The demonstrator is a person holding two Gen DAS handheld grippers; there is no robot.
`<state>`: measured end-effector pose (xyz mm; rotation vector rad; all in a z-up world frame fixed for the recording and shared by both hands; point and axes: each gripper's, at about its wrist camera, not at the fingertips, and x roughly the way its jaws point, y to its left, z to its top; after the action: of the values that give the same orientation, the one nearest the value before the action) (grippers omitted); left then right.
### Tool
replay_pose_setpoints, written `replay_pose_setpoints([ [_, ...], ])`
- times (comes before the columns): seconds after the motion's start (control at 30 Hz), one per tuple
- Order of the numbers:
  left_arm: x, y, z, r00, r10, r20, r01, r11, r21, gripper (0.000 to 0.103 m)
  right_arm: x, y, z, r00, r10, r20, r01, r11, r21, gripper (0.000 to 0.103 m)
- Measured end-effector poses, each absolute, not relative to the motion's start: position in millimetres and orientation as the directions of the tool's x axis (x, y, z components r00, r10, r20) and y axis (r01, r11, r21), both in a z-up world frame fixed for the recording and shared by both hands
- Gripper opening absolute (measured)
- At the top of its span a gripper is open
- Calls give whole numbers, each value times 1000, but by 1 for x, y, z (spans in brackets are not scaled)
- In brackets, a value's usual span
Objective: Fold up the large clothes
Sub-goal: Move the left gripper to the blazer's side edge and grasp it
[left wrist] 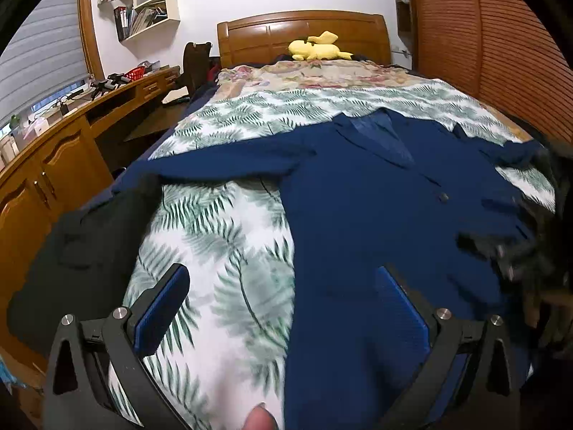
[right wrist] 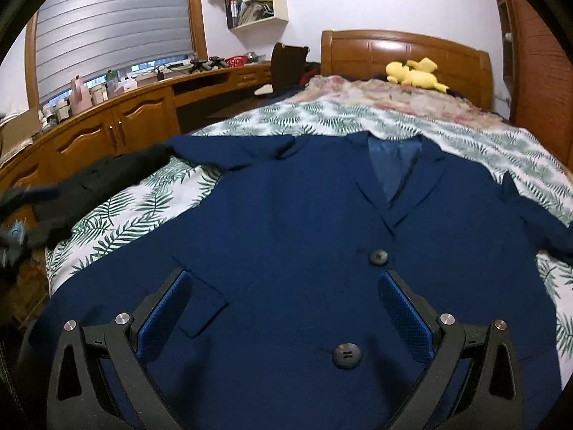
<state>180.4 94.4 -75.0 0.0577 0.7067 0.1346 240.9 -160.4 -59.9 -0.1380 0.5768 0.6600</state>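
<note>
A navy blue blazer [right wrist: 286, 222] lies flat, front up, on the leaf-print bedspread [right wrist: 322, 118], collar toward the headboard, sleeves spread left and right. It also shows in the left wrist view [left wrist: 376, 197]. Two dark buttons [right wrist: 346, 355] run down its front. My right gripper [right wrist: 283, 294] is open and empty, hovering over the blazer's lower front, above a pocket flap. My left gripper [left wrist: 283, 286] is open and empty over the blazer's left edge, one finger over the bedspread [left wrist: 222, 251], the other over blue cloth.
A dark garment [left wrist: 82, 251] lies at the bed's left edge, also in the right wrist view [right wrist: 100, 182]. A yellow plush toy [left wrist: 318, 50] sits by the wooden headboard [left wrist: 304, 32]. A wooden desk with cabinets [right wrist: 118, 125] runs along the left; a wooden wardrobe [left wrist: 483, 43] stands right.
</note>
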Motion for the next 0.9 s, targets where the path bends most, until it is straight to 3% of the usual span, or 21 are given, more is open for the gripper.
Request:
replay_pose_setpoints([
  [0.57,338,179,-83,701,105,-705,-134,991,14,103,236,-146,-58,662,531,-529,-592,804,66,103],
  [0.73,376,211,-99,680,78,-729,-186,980,-68,103,238,-143,-58,661,529,-532,-590,805,67,103],
  [0.77,381,217,-106,671,73,-738,-201,976,-86,100,238,-142,-58,660,529,-533,-590,804,67,103],
  [0.9,400,243,-134,624,54,-779,-273,950,-153,71,239,-140,-59,657,529,-538,-592,803,67,103],
])
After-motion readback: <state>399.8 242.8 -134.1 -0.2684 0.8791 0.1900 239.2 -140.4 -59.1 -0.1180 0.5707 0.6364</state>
